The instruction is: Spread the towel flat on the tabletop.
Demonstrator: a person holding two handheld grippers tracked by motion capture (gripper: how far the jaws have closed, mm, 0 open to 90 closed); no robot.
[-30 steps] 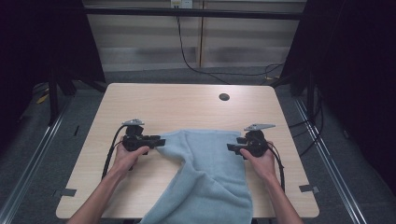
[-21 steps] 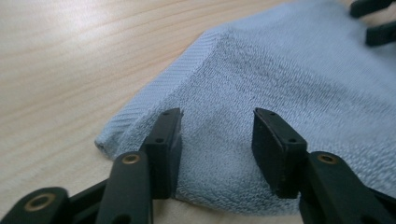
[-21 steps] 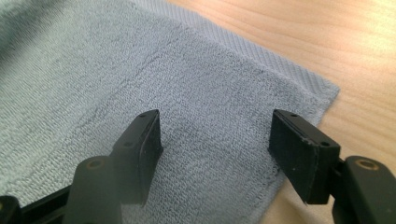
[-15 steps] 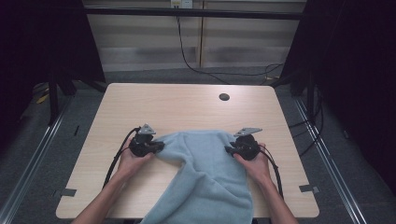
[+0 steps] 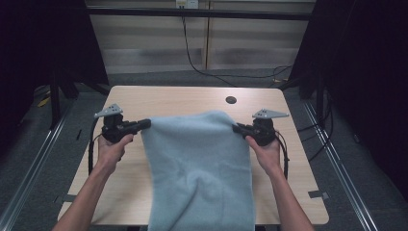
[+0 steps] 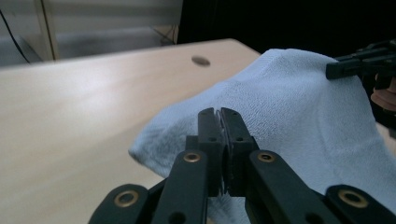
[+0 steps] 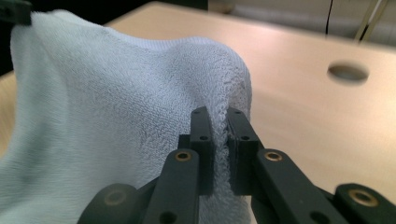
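A light blue towel (image 5: 199, 163) hangs stretched between my two grippers above the wooden table (image 5: 159, 98), its lower end draping over the table's front edge. My left gripper (image 5: 145, 124) is shut on the towel's left top corner, and my right gripper (image 5: 235, 127) is shut on its right top corner. In the left gripper view the jaws (image 6: 219, 114) press together on the towel (image 6: 289, 107), with the other gripper (image 6: 359, 65) at the far corner. In the right gripper view the jaws (image 7: 218, 114) pinch a fold of the towel (image 7: 116, 93).
A round dark hole (image 5: 231, 100) sits in the table near its far edge, right of centre. Metal rails (image 5: 38, 144) run along the floor on both sides. A black cable (image 5: 192, 57) hangs by the far wall.
Both grippers have lifted and moved forward with the towel's top corners, raising it off the table so it now hangs spread between them.
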